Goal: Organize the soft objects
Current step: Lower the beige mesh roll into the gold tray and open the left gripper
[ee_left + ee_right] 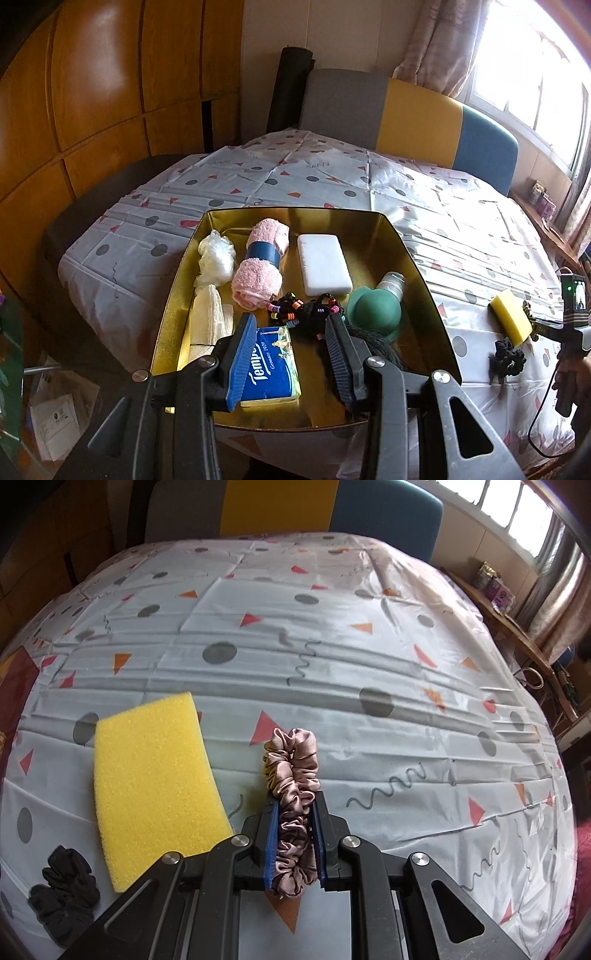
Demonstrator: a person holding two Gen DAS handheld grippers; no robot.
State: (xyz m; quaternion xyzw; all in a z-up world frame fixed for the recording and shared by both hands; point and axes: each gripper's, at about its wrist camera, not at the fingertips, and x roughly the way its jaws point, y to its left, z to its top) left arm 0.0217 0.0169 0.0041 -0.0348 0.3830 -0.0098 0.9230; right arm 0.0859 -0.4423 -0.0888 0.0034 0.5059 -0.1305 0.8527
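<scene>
Right gripper [295,843] clamps a pink scrunchie [293,805] just right of the yellow sponge [155,794]; left gripper [293,354] hangs open over the gold tray [417,258], tissue pack [271,369] below.

The left wrist view looks down, close over the gold metal tray [417,258]. The right wrist view skims the patterned tablecloth [332,672]. Both share the yellow foam sponge [511,319] [151,794].

Tissue pack [275,363] (Tempo) in tray [413,258]
</scene>
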